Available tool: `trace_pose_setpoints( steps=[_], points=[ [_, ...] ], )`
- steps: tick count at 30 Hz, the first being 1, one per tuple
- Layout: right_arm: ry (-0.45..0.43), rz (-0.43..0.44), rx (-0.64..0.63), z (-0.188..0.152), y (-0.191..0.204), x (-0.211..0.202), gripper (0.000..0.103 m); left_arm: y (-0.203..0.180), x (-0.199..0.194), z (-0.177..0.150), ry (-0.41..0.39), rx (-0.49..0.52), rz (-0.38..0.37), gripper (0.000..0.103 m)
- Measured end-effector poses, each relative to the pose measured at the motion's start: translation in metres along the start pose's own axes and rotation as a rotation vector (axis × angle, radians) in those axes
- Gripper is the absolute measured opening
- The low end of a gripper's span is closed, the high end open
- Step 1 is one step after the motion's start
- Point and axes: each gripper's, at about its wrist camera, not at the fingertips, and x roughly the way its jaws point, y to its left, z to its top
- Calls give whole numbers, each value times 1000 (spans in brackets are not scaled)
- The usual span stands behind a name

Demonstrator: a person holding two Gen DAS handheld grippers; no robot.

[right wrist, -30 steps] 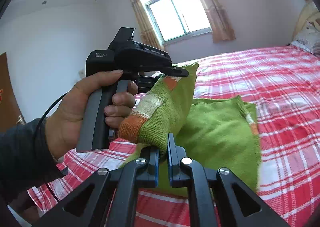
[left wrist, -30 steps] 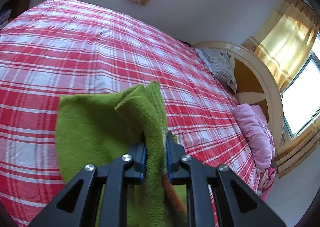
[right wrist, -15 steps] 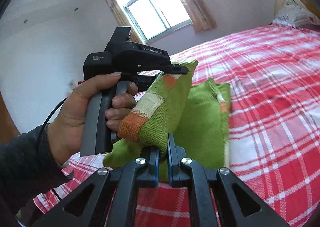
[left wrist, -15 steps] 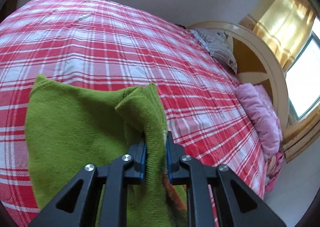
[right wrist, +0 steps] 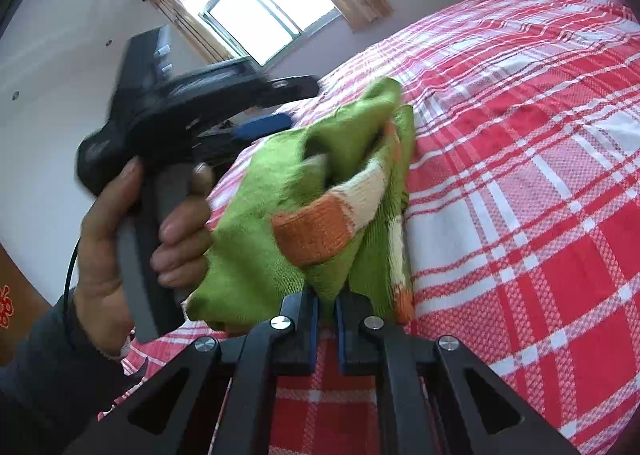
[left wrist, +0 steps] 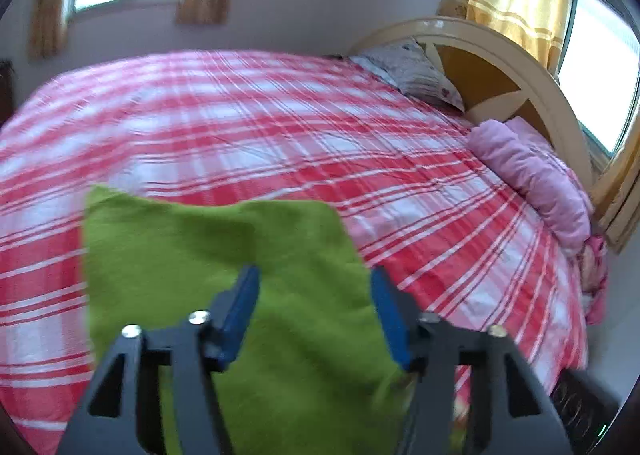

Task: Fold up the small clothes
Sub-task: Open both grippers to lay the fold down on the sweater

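Left wrist: left gripper (left wrist: 314, 297) opening over green knit (left wrist: 208, 255) — right gripper (right wrist: 326, 313) pinches its edge; bed (left wrist: 280, 127) bare beyond.

1. No text, brand or number can be read in the two views.
2. The black handheld device (right wrist: 192, 111) in the person's hand (right wrist: 132, 239) is too blurred; no lettering on it can be made out.
3. A red mark (right wrist: 5, 305) stands on a brown surface at the left edge of the right wrist view; it is cut off and cannot be read.
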Motion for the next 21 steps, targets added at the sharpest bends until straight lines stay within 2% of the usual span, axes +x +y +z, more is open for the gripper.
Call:
trace_pose_setpoints(
  steps=[3,4,5,7,8,9,10,12,14,18,21],
  points=[
    [14,-4,7,-3,-1,-1,8,18,-17,-20,-18,25,83,62],
    [16,1,11,-4,-1,-2,8,24,-22,-31,-16,45,137,63],
    [14,8,17,-5,-2,-4,11,28,-25,-37,-16,54,167,67],
    [0,-2,44,-6,-6,-10,24,38,-33,-54,-25,63,205,68],
    [-18,-14,57,-6,-8,-14,33,43,-36,-62,-25,60,213,71],
    [-59,-34,72,-6,-10,-22,39,47,-36,-68,-19,53,216,73],
    [-94,-64,76,-6,-9,-29,40,51,-36,-74,-9,42,214,73],
    [-172,-137,51,-1,-1,-44,41,57,-34,-82,-6,12,201,76],
    [-206,-163,-4,7,11,-50,41,60,-31,-87,-4,-11,192,80],
    [-179,-159,-153,37,51,-41,41,67,-34,-92,-5,-53,169,85],
    [-72,-140,-240,58,75,-7,41,74,-37,-99,3,-98,162,91]
  ],
)
